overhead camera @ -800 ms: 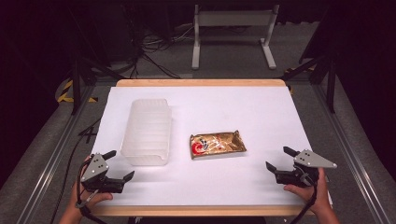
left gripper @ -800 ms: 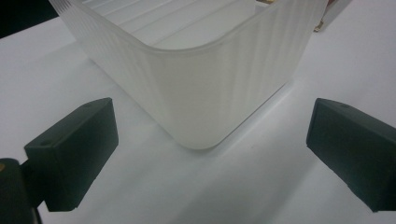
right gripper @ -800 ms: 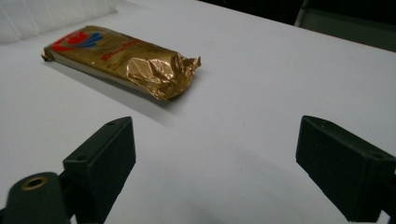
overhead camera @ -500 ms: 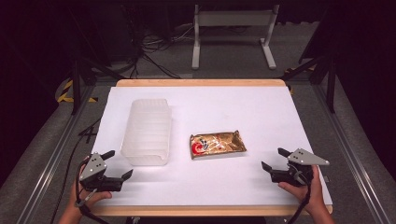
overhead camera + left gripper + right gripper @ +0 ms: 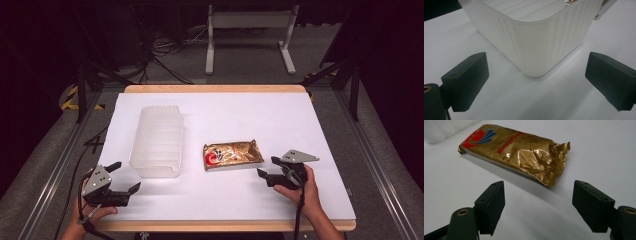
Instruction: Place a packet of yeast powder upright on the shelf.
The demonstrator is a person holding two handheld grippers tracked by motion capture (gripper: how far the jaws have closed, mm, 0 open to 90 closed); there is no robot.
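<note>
A crinkled gold foil snack packet with a red and blue logo (image 5: 233, 154) lies flat near the middle of the white counter (image 5: 260, 115), beside a ribbed translucent plastic tub (image 5: 157, 140) that looks empty. The right tool (image 5: 266, 168), jaws apart, points at the packet; the left tool (image 5: 124, 177), jaws apart, faces the tub's corner.

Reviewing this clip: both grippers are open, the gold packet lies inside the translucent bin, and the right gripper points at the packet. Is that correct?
Not quite. The gold packet lies on the white table beside the translucent bin, to its right and apart from it, as the high view shows. The rest holds: the left gripper and right gripper are both open, and the right one points at the packet.
</note>
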